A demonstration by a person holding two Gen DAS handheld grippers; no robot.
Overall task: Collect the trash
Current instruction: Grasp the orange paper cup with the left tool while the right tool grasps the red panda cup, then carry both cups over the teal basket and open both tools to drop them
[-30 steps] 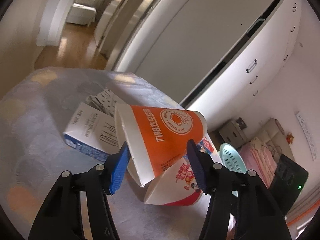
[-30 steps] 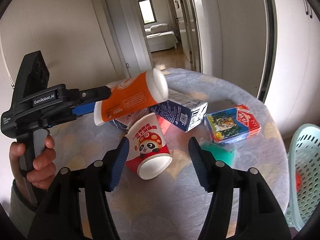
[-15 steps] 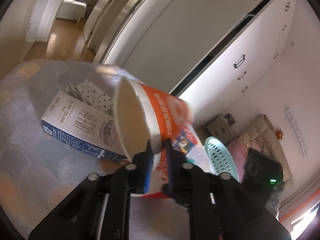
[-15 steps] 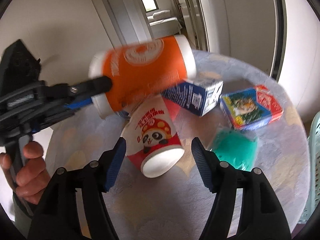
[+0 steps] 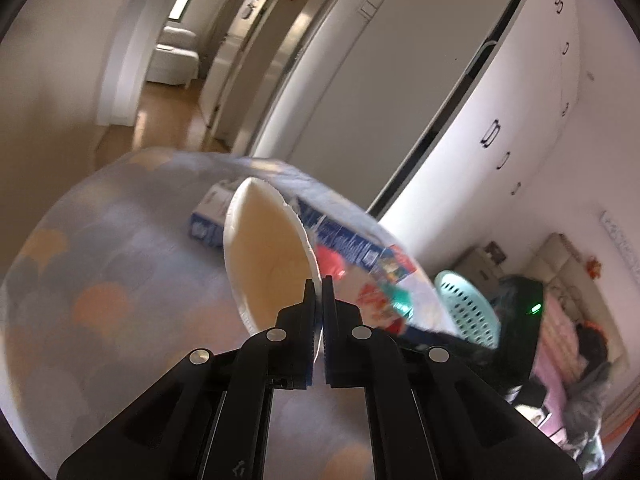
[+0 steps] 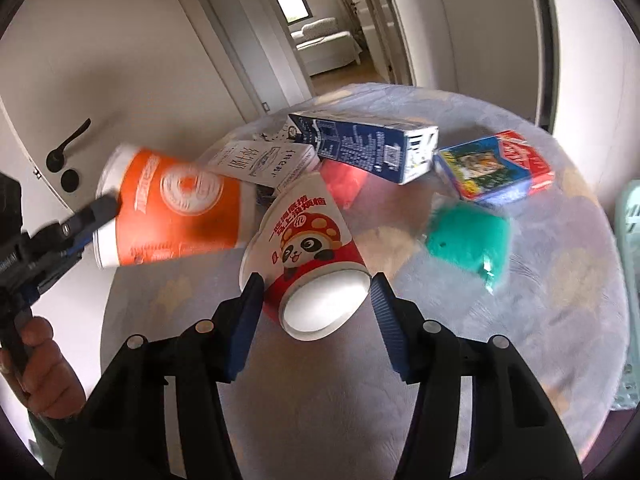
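My left gripper [image 5: 321, 286] is shut on the rim of the orange paper cup [image 5: 268, 256], whose cream inside faces the left wrist camera. In the right wrist view the same orange cup [image 6: 172, 208] hangs sideways above the round table [image 6: 540, 340], pinched by the left gripper [image 6: 110, 208] at far left. A red-and-white panda cup [image 6: 308, 248] lies on its side, base toward me. My right gripper [image 6: 316, 288] straddles that base; its jaws are closing, with small gaps still showing on both sides.
Behind the panda cup lie a blue milk carton [image 6: 368, 146], a white carton [image 6: 260, 160], a red wrapper [image 6: 344, 180], a colourful box [image 6: 496, 168] and a teal ball [image 6: 468, 242]. A mint basket [image 5: 466, 310] stands past the table's right edge. A person's hand [image 6: 40, 364] holds the left tool.
The left gripper went from open around the orange cup's body to shut on its rim, then carried it up and leftward. The right gripper came down closer around the panda cup's base.
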